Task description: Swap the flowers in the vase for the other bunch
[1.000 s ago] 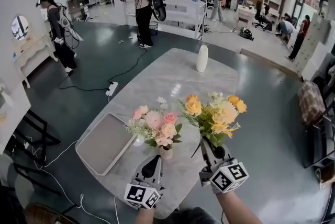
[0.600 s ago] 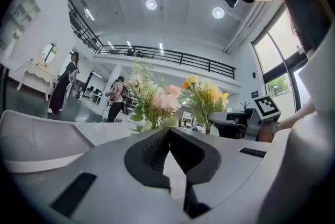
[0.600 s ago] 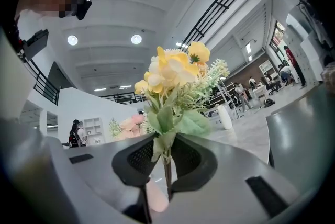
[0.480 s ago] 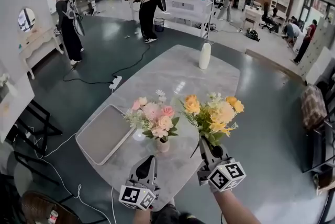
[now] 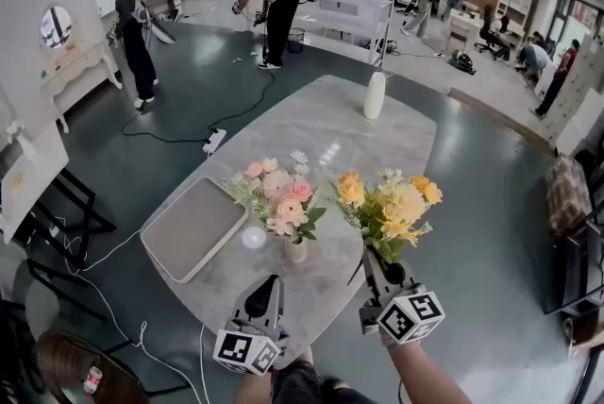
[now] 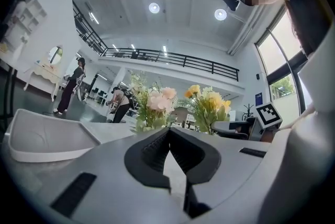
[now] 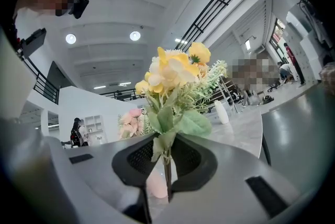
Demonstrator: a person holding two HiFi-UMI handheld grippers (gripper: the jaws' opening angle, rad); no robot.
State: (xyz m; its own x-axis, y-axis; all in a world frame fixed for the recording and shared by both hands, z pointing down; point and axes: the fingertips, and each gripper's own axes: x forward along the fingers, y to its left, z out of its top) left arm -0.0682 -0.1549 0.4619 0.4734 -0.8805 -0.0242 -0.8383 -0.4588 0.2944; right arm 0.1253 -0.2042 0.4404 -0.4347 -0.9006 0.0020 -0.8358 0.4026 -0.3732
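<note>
One pink bunch (image 5: 279, 200) — one yellow bunch (image 5: 392, 207)

Grey tray (image 5: 193, 227) and white bottle (image 5: 375, 96) rest on the table (image 5: 321, 124).

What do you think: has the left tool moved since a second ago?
Yes. The left tool has drawn back from the vase, widening the gap between them.
</note>
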